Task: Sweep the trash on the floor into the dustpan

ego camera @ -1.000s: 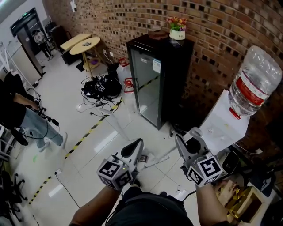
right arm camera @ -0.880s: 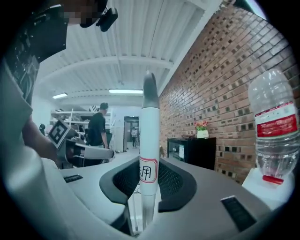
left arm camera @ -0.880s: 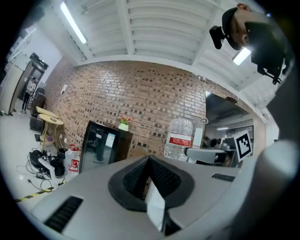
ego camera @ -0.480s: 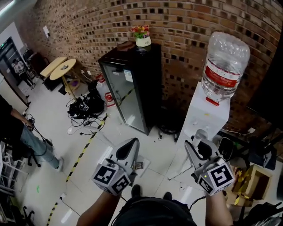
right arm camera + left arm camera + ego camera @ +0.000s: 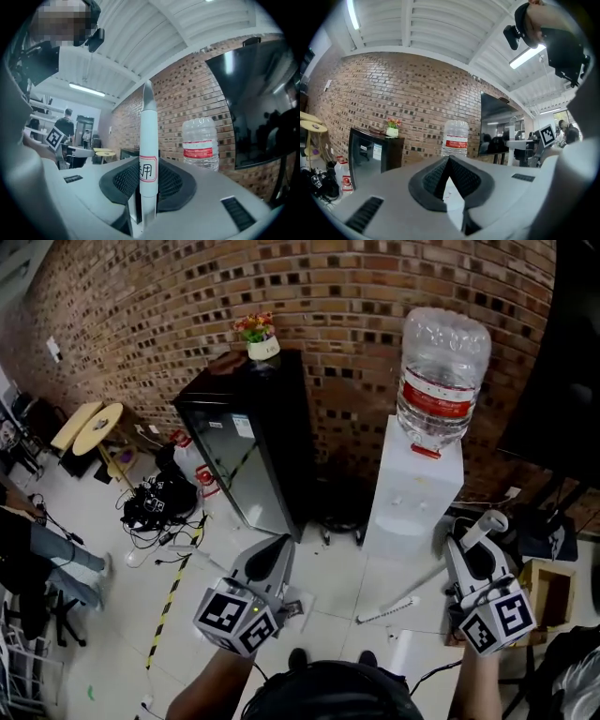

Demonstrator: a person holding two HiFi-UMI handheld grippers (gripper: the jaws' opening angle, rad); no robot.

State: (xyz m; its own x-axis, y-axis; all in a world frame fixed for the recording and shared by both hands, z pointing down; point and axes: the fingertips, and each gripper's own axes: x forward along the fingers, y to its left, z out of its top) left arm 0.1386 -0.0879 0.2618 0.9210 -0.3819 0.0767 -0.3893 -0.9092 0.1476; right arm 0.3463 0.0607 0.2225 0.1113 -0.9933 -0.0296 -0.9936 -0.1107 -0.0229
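My right gripper (image 5: 466, 554) is shut on a white broom pole (image 5: 398, 599). The pole's capped end (image 5: 485, 524) sticks out past the jaws, and its lower part slants down-left over the white floor tiles. In the right gripper view the pole (image 5: 147, 140) stands upright between the pads (image 5: 171, 180) and carries a red-framed label. My left gripper (image 5: 272, 554) hangs over the floor in front of the fridge with its jaws closed tip to tip (image 5: 449, 161). A small grey piece (image 5: 289, 608) shows under it, too hidden to name. I see no dustpan or trash clearly.
A black glass-door fridge (image 5: 248, 456) with a flowerpot (image 5: 260, 343) stands against the brick wall. Right of it is a white water dispenser (image 5: 412, 493) with its bottle (image 5: 441, 371). A cable pile (image 5: 155, 507), yellow-black floor tape (image 5: 169, 601) and a person (image 5: 37, 549) are at left, a cardboard box (image 5: 544, 592) at right.
The head view has swung right toward the dispenser. My right gripper has carried the pole rightward and nearer the dispenser. The left gripper has stayed at lower centre, still shut.
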